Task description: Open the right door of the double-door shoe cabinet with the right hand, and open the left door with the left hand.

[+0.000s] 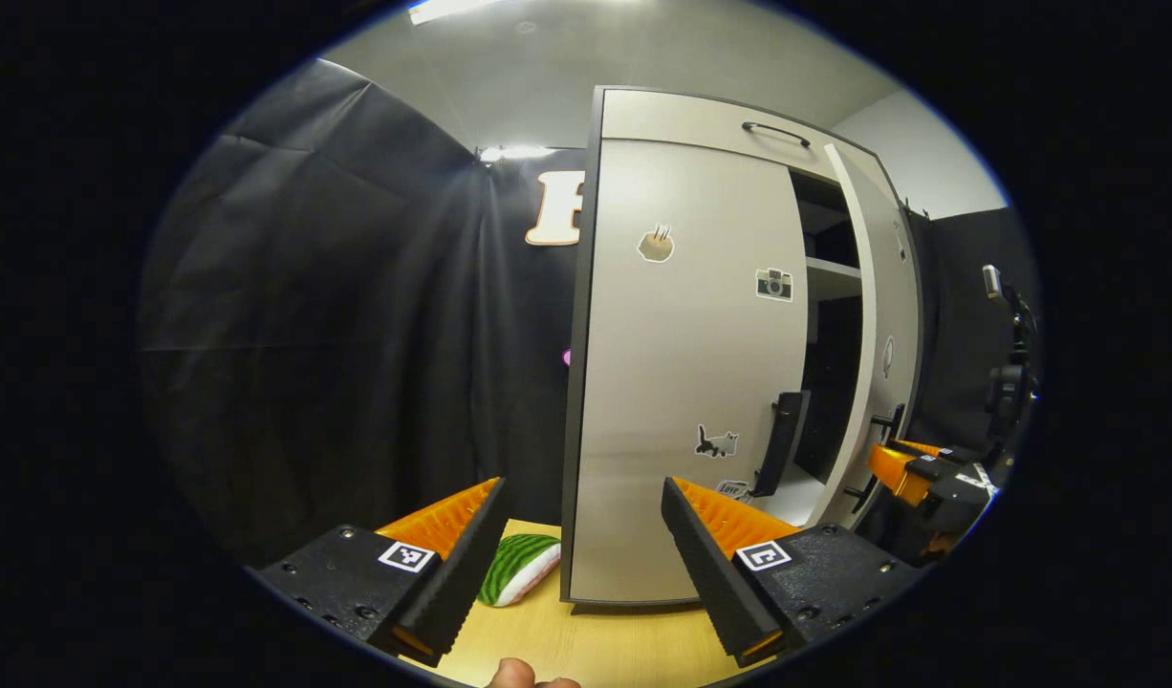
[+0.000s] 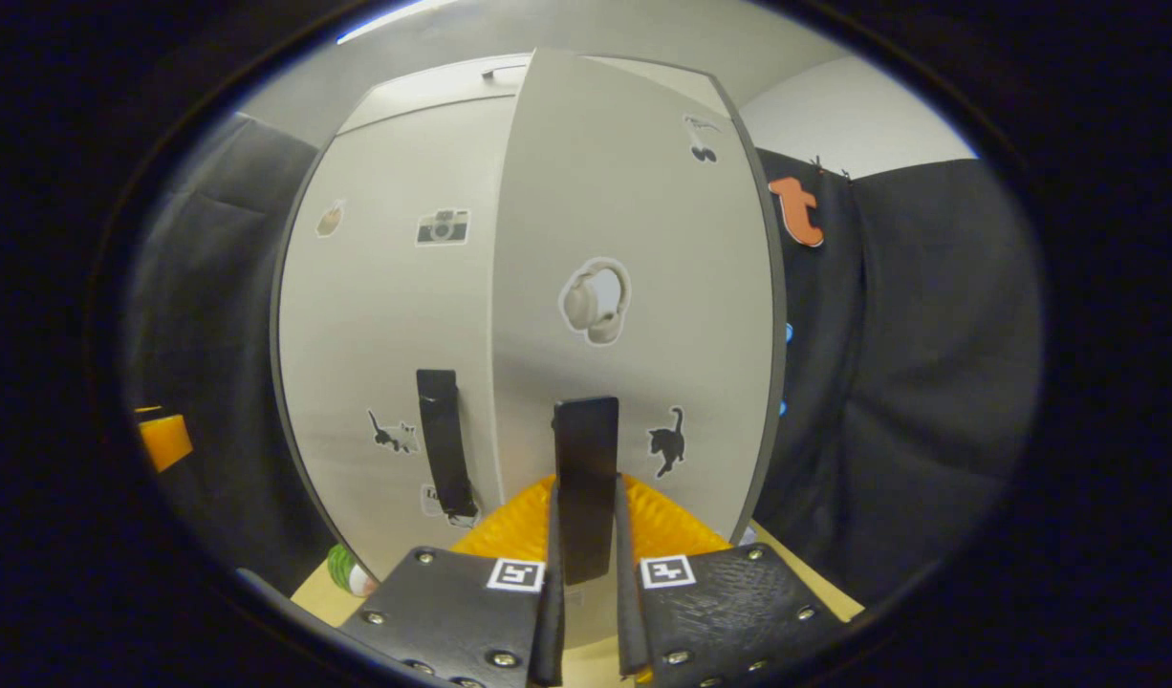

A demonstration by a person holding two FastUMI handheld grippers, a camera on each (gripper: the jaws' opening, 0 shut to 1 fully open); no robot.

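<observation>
Cabinet (image 1: 686, 382) on tabletop (image 1: 586, 640). R gripper (image 2: 586, 573): jaws clamped on R door handle (image 2: 586, 478), door ajar. L gripper (image 1: 581, 564): jaws wide, empty; L door (image 1: 691, 363) closed.

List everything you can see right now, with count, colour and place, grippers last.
Shoe cabinet: one, pale grey, standing on the table.
Right door: one, grey, swung partly open.
Left door: one, grey, shut.
Door handles: two, black, right door's and left door's.
Stickers: several on both doors, such as a camera.
Watermelon toy: one, green striped, left of the cabinet.
Table: one, light wood.
Right gripper: orange and black, shut on the right door's handle.
Left gripper: orange and black, open before the left door.
</observation>
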